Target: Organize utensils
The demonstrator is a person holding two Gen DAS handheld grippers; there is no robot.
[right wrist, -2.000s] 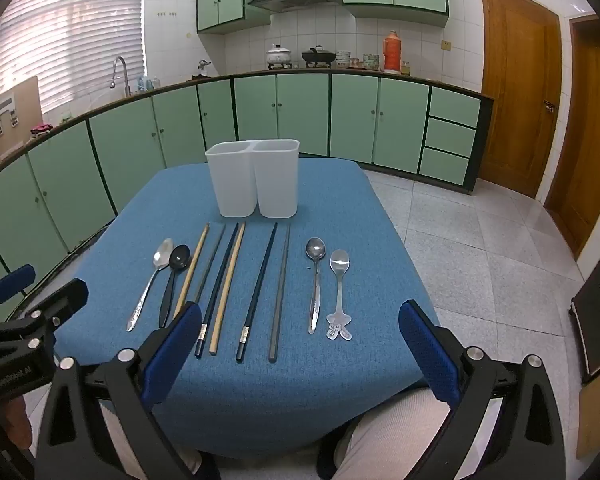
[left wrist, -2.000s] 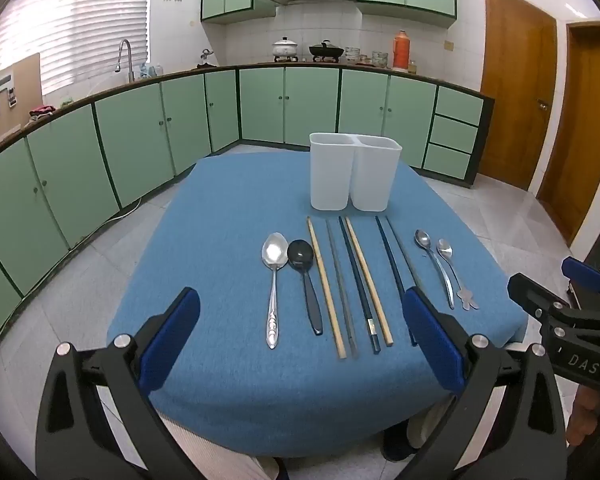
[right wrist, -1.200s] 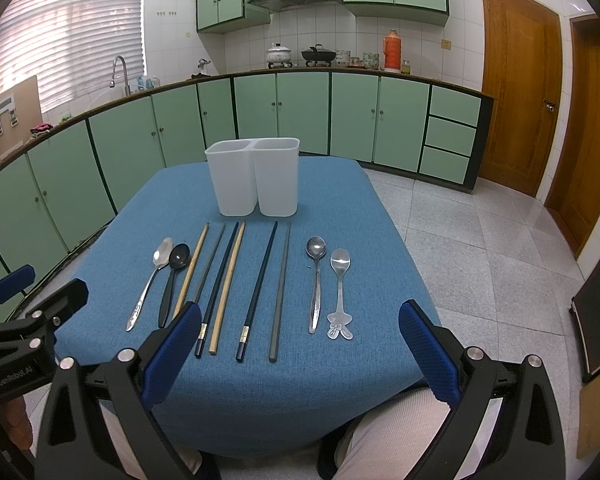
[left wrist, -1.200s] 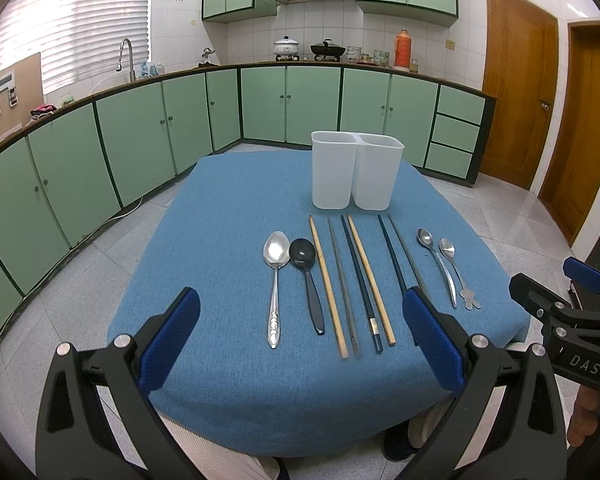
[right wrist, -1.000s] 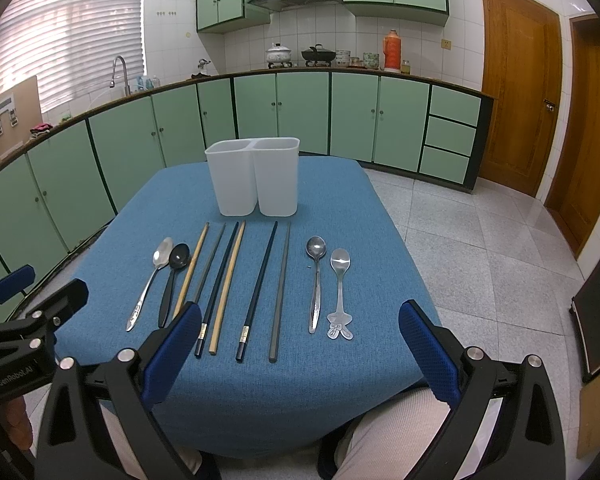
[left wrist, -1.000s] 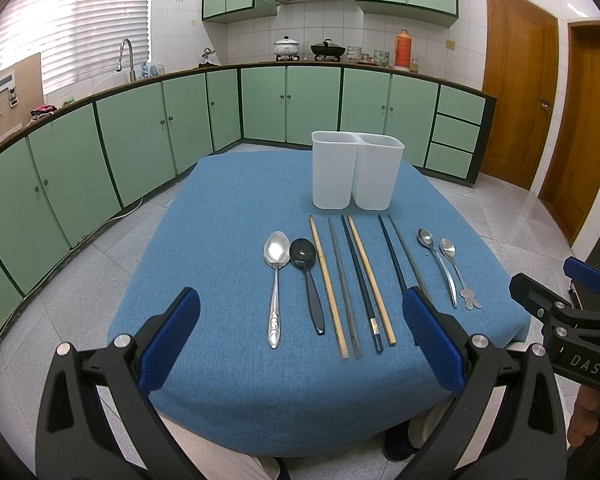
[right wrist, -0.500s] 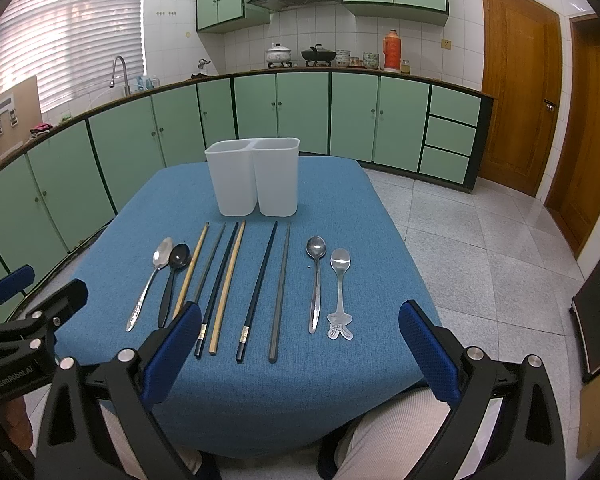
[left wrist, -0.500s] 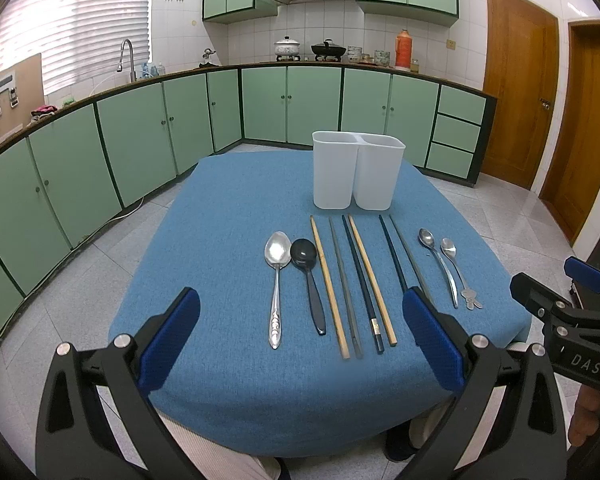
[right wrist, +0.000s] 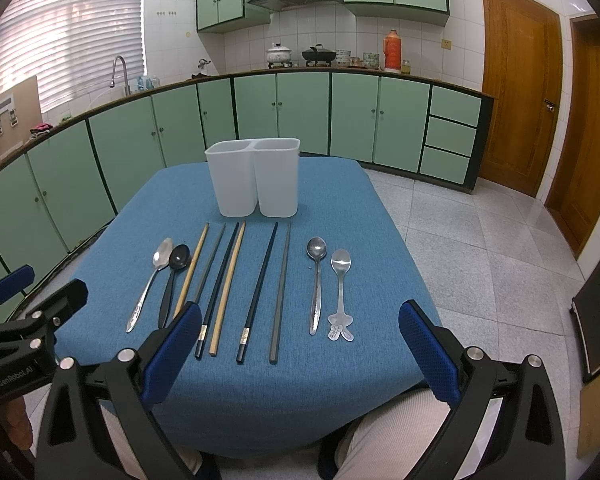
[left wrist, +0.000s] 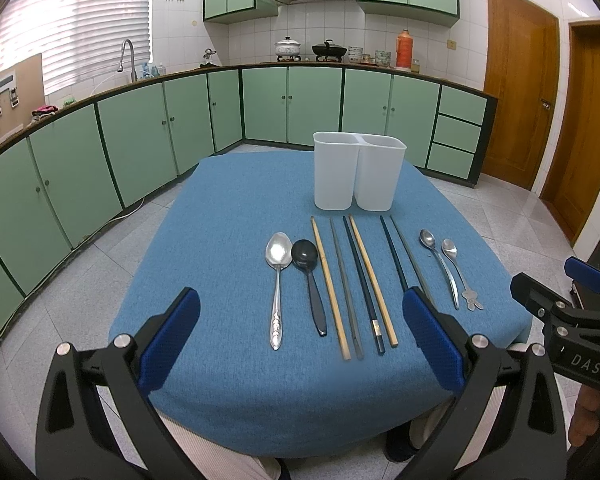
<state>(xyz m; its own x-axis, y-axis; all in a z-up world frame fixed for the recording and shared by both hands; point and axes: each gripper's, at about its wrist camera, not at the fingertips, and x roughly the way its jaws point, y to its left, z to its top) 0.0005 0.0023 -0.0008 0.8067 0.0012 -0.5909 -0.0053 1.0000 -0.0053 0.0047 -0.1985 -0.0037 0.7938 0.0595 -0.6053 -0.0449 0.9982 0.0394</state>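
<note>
Above the table's near edge, both claws — left claw (left wrist: 300,338), right claw (right wrist: 300,338) — gape wide, empty.

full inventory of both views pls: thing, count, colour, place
holder: 1, white, two compartments, far end of table
chopsticks: 6, two tan, two navy, two grey, in a row before the holder
spoons: 4, three silver, one black; two left of the chopsticks, two right
table: 1, blue cloth
cabinets: green, along the walls
doors: 2, wooden, right
pots: 2, white and black, on the counter
flask: 1, orange, on the counter
left gripper: blue fingers, open
right gripper: blue fingers, open
</note>
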